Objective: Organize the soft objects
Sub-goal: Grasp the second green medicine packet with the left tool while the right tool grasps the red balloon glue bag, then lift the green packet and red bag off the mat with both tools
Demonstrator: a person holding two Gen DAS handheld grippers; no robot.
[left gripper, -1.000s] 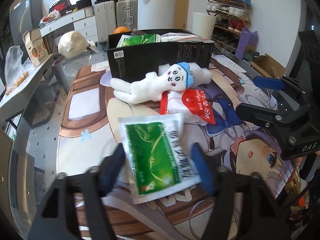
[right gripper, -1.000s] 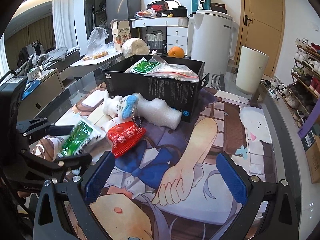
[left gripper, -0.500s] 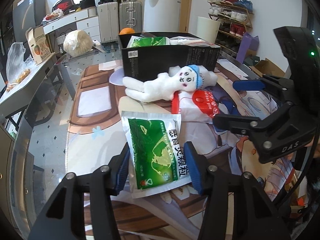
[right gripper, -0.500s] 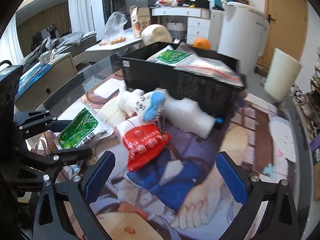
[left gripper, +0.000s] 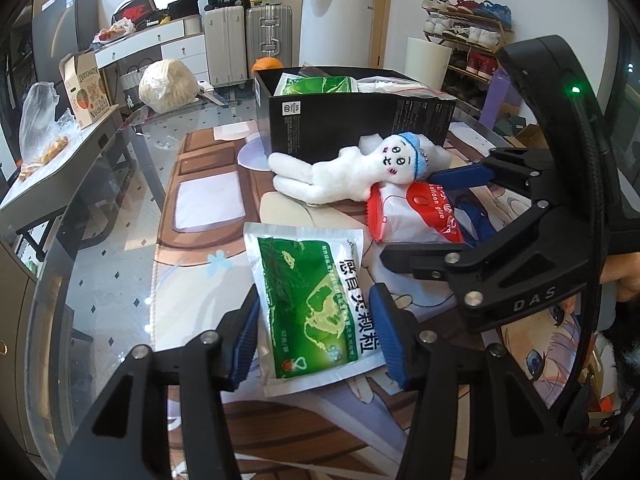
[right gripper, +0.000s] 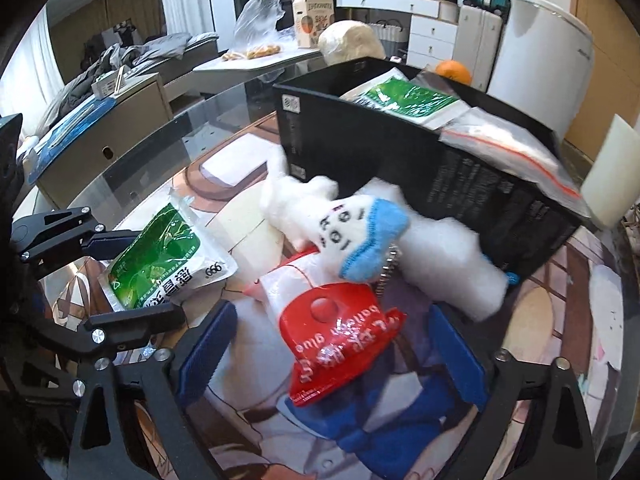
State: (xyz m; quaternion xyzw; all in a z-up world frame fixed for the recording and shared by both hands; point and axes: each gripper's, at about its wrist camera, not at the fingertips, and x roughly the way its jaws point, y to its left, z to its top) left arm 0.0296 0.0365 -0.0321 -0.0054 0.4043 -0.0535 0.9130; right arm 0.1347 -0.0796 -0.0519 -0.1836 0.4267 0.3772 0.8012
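The green-printed sachet (left gripper: 316,304) lies on the illustrated mat (left gripper: 208,208) toward the near-left part of the tabletop, and the left gripper (left gripper: 316,340) now has its blue pads against both of the sachet's long edges, where a second ago they stood clear of it. To its right, the red-and-white balloon-glue pouch (right gripper: 332,340) lies mid-mat under the white plush doll's (right gripper: 340,232) head. The right gripper (right gripper: 328,356) has swung in from open mat to straddle that pouch; its jaws are wide but closing, not yet touching. Behind stands the black box (right gripper: 400,160), already holding another green sachet. Both pickups look nearly ready.
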